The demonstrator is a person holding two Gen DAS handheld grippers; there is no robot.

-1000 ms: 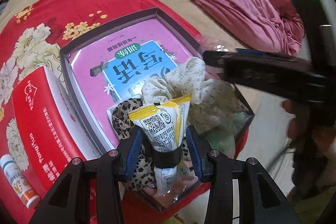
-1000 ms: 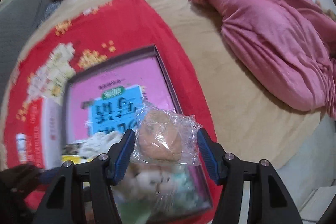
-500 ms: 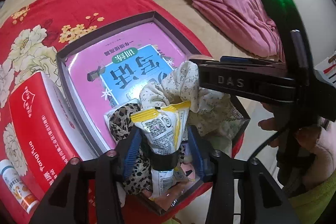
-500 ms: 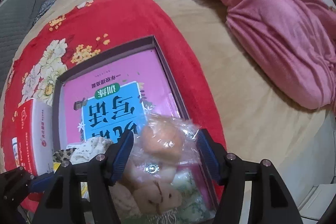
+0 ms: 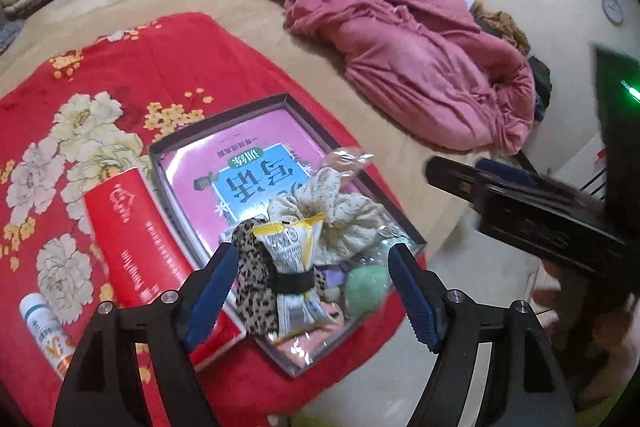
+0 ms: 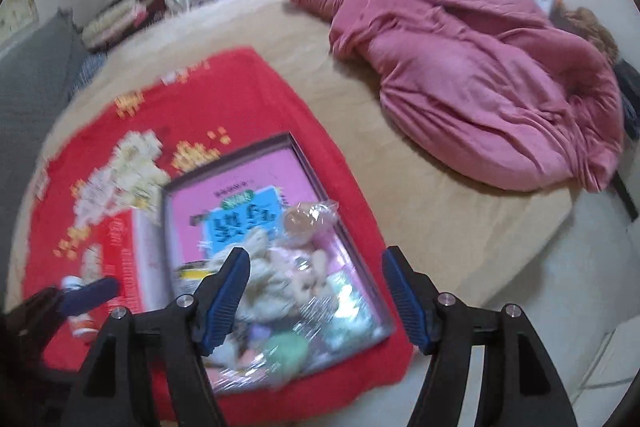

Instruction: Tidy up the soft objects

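A shallow dark box (image 5: 286,98) with a pink and blue book (image 5: 256,171) inside lies on a red floral cloth. At its near end lie a yellow-edged snack packet (image 5: 294,259), a leopard-print cloth (image 5: 254,279), a cream floral scrunchie (image 5: 340,215) and a green soft ball (image 5: 366,289). My left gripper (image 5: 310,295) is open above the packet, apart from it. My right gripper (image 6: 318,299) is open above the same pile; a bagged bun (image 6: 306,221) lies in the box (image 6: 288,141) beyond it.
A red carton (image 5: 136,239) lies left of the box, with a small white bottle (image 5: 46,331) beside it. A rumpled pink quilt (image 5: 404,43) covers the far right of the beige bed. The bed edge and the floor lie to the right.
Both grippers opened and pulled back up. The left let go of the snack packet, the right let go of the bagged bun; both now lie in the box.
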